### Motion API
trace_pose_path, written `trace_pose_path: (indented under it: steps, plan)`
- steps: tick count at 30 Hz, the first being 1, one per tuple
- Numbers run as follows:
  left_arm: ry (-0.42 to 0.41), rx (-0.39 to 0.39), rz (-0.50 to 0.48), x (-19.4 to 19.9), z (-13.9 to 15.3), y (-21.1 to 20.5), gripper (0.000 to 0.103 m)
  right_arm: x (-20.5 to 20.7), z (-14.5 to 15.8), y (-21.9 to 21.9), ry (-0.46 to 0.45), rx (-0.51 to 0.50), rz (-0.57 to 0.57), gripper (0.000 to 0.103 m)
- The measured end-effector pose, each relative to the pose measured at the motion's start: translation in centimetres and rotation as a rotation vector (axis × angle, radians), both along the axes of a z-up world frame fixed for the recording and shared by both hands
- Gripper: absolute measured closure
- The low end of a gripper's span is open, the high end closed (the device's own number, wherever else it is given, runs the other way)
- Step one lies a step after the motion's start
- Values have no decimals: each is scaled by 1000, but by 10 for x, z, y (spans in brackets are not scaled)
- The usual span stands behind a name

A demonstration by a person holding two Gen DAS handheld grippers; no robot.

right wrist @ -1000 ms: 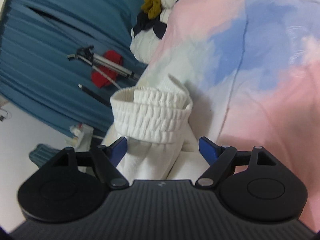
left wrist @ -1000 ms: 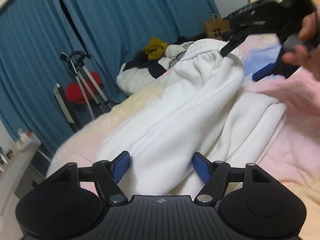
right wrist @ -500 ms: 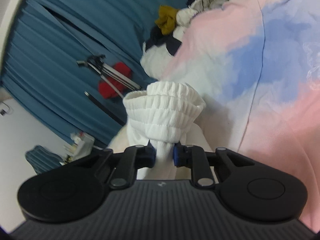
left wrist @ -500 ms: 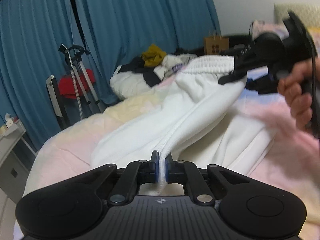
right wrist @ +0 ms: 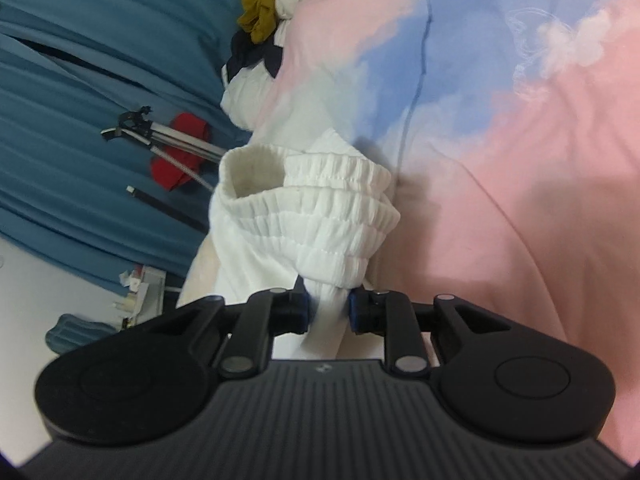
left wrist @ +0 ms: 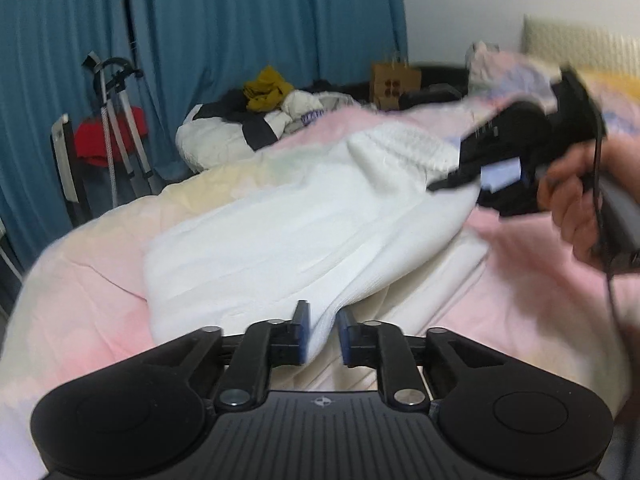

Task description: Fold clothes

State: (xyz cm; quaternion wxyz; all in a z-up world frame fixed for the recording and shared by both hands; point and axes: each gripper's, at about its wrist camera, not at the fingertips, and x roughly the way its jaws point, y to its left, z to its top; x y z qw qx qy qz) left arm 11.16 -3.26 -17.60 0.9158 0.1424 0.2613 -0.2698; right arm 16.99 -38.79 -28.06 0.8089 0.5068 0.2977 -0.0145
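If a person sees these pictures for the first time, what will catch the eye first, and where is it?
First comes the white trousers, stretched across the pink bedcover between two grippers. The left gripper pinches the near fabric edge at the bottom of its view, while the right gripper clamps cloth just below the ruffled waistband. Behind, a clothes pile lies before the blue curtain.

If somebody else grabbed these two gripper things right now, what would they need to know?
Left gripper: shut on a fold of the white trousers, at the near end.
Right gripper: shut on the same trousers, just below the elastic waistband.
The trousers are lifted and stretched between both grippers above the pink bedspread.
Done: both ends gripped.
Left: no finished fold shows yet; lay them down folded. More clothes are piled at the bed's far end.
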Motion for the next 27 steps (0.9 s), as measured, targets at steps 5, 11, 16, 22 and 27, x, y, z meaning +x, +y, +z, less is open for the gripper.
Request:
trace_pose_path:
  steps: [5, 11, 16, 22, 27]
  plan:
    - [50, -218, 82, 7, 22, 41, 40, 1, 5, -3, 63, -21, 51, 55]
    - [205, -520, 291, 50, 25, 105, 17, 7, -2, 1, 97, -39, 96, 20]
    - [434, -596, 429, 85, -15, 135, 16, 18, -6, 16, 54, -61, 147, 16]
    - [496, -625, 410, 97, -28, 145, 15, 32, -11, 35, -3, -91, 205, 9]
    - [512, -644, 422, 98, -37, 150, 15, 17, 22, 40, -148, -96, 240, 10]
